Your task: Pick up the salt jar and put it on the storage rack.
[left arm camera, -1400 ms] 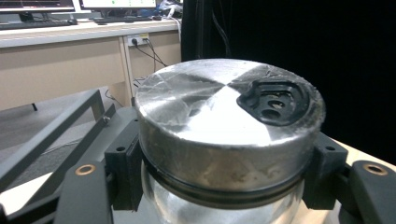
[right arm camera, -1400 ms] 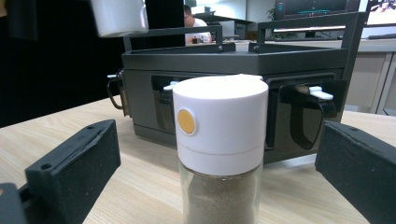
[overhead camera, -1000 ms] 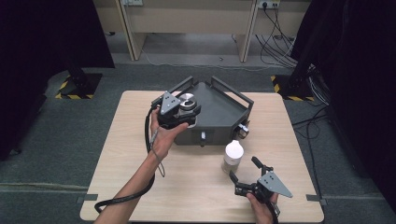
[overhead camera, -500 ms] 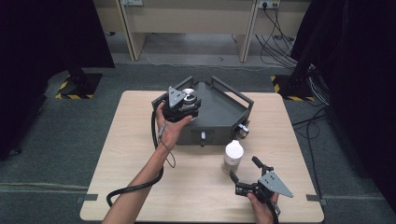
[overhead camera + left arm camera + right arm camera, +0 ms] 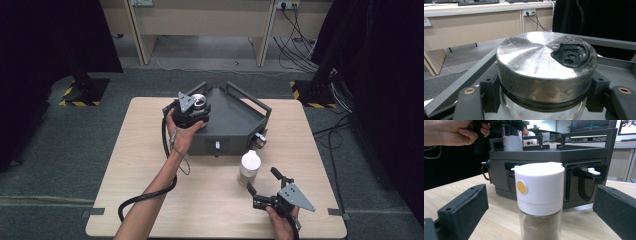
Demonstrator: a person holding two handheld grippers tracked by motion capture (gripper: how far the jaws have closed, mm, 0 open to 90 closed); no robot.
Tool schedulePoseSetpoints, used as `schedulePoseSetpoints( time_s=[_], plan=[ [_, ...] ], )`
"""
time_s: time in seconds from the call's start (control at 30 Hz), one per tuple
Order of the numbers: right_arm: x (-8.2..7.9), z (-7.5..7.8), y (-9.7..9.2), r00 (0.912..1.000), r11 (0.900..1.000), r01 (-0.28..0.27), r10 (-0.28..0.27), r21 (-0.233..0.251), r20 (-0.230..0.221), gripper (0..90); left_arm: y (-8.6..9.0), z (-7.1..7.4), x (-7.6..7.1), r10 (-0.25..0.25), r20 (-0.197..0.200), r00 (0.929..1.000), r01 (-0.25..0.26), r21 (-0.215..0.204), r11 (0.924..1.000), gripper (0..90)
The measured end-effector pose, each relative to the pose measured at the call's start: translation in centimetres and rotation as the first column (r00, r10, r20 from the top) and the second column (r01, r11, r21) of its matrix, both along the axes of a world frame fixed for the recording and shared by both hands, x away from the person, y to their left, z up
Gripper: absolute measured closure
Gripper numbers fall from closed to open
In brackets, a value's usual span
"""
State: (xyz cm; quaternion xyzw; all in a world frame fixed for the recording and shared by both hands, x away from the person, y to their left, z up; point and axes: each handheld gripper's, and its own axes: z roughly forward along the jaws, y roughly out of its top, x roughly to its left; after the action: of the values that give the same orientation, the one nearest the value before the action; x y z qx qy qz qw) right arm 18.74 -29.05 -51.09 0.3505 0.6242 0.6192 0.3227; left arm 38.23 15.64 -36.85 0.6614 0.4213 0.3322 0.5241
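A glass jar with a brushed metal lid and a black flip tab sits between the jaws of my left gripper, which is shut on the glass just under the lid. In the high view that left gripper holds the metal-lidded jar over the back left corner of a dark grey rack. A white-capped spice jar of brown powder stands on the table in front of the rack. My right gripper is open just short of it. Its jaws flank the spice jar without touching in the right gripper view.
The rack has raised handles and front slots with white latches. The light wooden table has bare room at left and front. The left gripper's cable loops over the table. Desks and floor cables lie beyond.
My left gripper, with the metal-lidded jar in it, has shifted slightly right and farther over the rack's corner, sinking a little. The right gripper and the spice jar have stayed put.
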Motion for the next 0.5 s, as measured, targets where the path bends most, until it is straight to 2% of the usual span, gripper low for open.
schedulePoseSetpoints(
  time_s=[0.23,0.5],
  plan=[
    [0.0,-0.02,0.03,1.0,1.0,0.0,0.0,0.0,-0.001,0.4,-0.21,-0.57,0.25,0.005,-0.009,0.9999,-0.005,0.002,1.0,30.7],
    [-0.02,0.01,0.03,1.0,1.0,-0.001,0.001,0.001,-0.001,0.4,-0.23,-0.89,0.18,0.006,0.001,1.0,-0.006,0.002,1.0,30.7]
  ],
)
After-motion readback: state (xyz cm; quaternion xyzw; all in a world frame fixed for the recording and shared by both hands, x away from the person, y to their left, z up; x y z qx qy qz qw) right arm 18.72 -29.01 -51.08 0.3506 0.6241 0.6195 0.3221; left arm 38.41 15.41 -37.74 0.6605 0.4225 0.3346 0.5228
